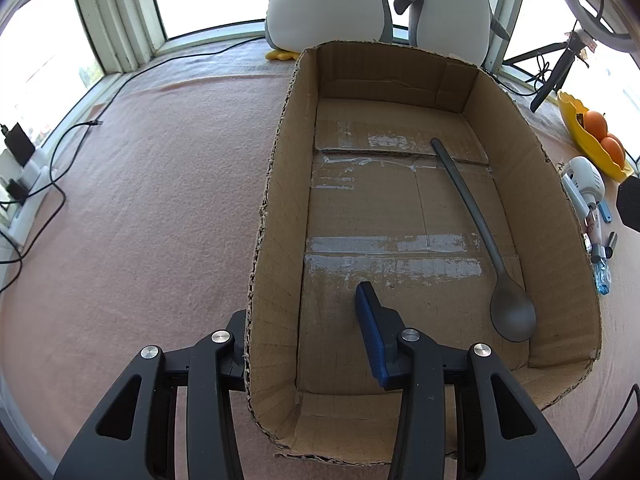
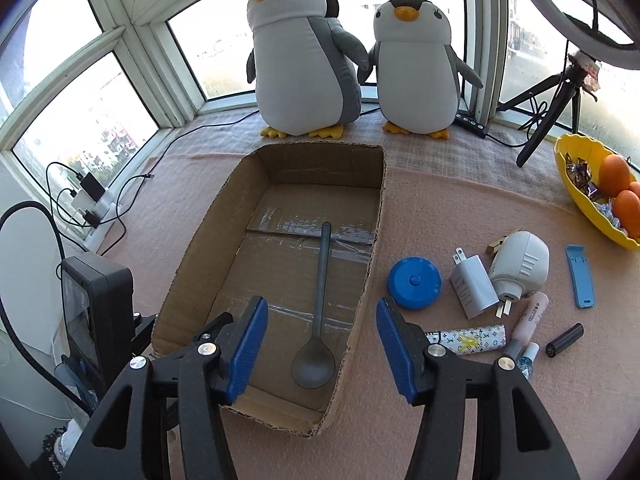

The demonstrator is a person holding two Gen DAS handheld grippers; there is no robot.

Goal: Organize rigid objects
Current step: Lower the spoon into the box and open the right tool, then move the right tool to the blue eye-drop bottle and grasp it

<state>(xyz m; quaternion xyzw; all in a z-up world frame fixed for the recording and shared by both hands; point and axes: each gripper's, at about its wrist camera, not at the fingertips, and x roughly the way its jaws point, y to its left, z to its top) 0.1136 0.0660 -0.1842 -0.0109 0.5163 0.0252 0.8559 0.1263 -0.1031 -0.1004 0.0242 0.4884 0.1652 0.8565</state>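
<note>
An open cardboard box (image 1: 552, 184) (image 2: 192, 256) lies on the pink cloth. A grey long-handled spoon (image 1: 514, 316) (image 2: 313, 364) rests flat on its floor, untouched. My left gripper (image 1: 302, 302) straddles the box's left wall: the blue-padded finger (image 1: 370, 328) is inside and clear of the wall, the other is outside against it. My right gripper (image 2: 320, 302) hovers open above the spoon with nothing between its pads. To the right of the box lie a blue round case (image 2: 415, 282), a white charger (image 2: 474, 286), a white round plug (image 2: 518, 266) and a patterned tube (image 2: 466, 338).
A blue strip (image 2: 580, 282), pink tube (image 2: 530, 316), black cylinder (image 2: 565, 339) and small bottle (image 2: 528, 354) lie further right. A yellow bowl (image 2: 576, 196) holds oranges. Two plush penguins (image 2: 304, 52) and a tripod (image 2: 548, 116) stand by the window. Cables and a power strip (image 2: 94, 204) lie at left.
</note>
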